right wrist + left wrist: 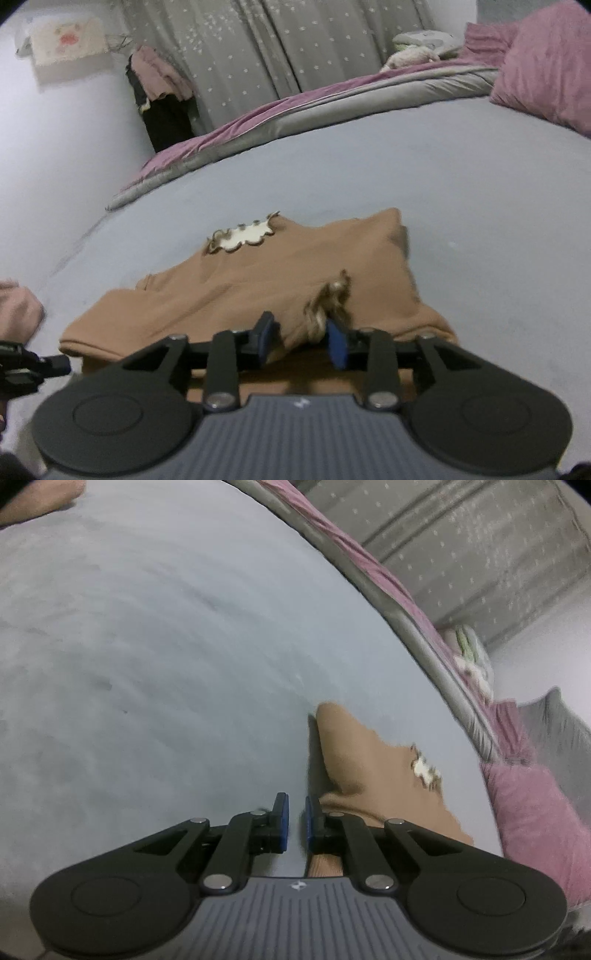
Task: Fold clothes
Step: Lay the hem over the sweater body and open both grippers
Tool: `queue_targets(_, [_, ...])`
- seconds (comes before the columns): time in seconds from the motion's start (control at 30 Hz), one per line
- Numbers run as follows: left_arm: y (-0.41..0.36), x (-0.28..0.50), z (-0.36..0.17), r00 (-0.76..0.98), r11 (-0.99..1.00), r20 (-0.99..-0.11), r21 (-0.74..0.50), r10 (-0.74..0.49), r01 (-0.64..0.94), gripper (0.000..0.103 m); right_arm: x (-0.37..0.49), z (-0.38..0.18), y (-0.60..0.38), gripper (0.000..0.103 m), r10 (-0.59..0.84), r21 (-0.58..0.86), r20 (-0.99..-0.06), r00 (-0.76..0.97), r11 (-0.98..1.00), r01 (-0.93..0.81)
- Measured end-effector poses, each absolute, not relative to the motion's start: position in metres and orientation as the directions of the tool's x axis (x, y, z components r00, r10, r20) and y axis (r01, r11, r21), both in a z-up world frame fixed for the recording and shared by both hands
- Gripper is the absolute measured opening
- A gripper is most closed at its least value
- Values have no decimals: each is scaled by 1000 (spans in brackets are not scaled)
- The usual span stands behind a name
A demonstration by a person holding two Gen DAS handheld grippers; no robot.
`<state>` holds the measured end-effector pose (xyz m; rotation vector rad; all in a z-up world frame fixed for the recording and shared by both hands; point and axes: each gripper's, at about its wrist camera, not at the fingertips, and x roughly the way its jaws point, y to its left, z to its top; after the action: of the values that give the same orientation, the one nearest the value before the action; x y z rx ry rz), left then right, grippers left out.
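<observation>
Hovering low over the bed (147,646), the left gripper (296,821) has its fingers nearly together, empty, beside the tan garment (258,288). Right gripper (301,341), spread wide, straddles the garment's near edge; contact there is blurred.

Brown garment (258,288) near hem hidden behind right hand-held gripper (301,341)

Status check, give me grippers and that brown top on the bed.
Left gripper jaws narrowly apart, empty, beside brown top. Right gripper jaws open around its frilled edge. Top partly folded on the bed sheet. Nothing in the way.
</observation>
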<state>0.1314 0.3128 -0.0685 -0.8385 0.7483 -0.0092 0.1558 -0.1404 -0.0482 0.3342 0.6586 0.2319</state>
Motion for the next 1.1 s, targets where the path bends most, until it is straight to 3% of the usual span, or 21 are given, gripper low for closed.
queue_targets(0.2, [307,139,-77,750,643,-580,-713,-316,-280,7,174,-44,-164,41,386,516,-529,756,853,-75])
queue_targets(0.3, [304,142,-79,746,649,-584,-709,-321,-275,7,197,-49,-158,41,354,478,-579,735,877,-46])
queue_targets(0.37, [304,143,-79,746,649,-582,-710,-322,-274,7,206,-53,-150,34,326,431,-606,726,901,-46])
queue_targets(0.43, [304,143,-80,748,649,-581,-710,-322,-272,7,210,-51,-142,7,314,391,-613,725,918,-68])
queue_targets(0.67, [304,145,-78,749,654,-572,-714,-336,-251,8,209,-15,-133,7,255,291,-492,832,949,-119])
queue_targets(0.87, [300,146,-73,718,726,-594,-663,-361,-183,16,225,-35,-127,8,176,167,-602,779,982,-93])
queue_targets(0.97, [292,148,-66,708,808,-613,-580,-351,-102,19,229,-42,-119,11,164,138,-632,758,986,-99])
queue_targets(1.0, [288,148,-63,707,835,-618,-545,-343,-72,19,229,-40,-116,22,162,136,-624,764,986,-98])
queue_targets(1.03, [283,149,-61,706,862,-625,-505,-333,-39,20,228,-35,-115,41,169,150,-614,771,984,-97])
queue_targets(1.1, [273,151,-59,705,902,-635,-430,-316,16,21,225,-26,-112,53,189,171,-586,788,979,-108])
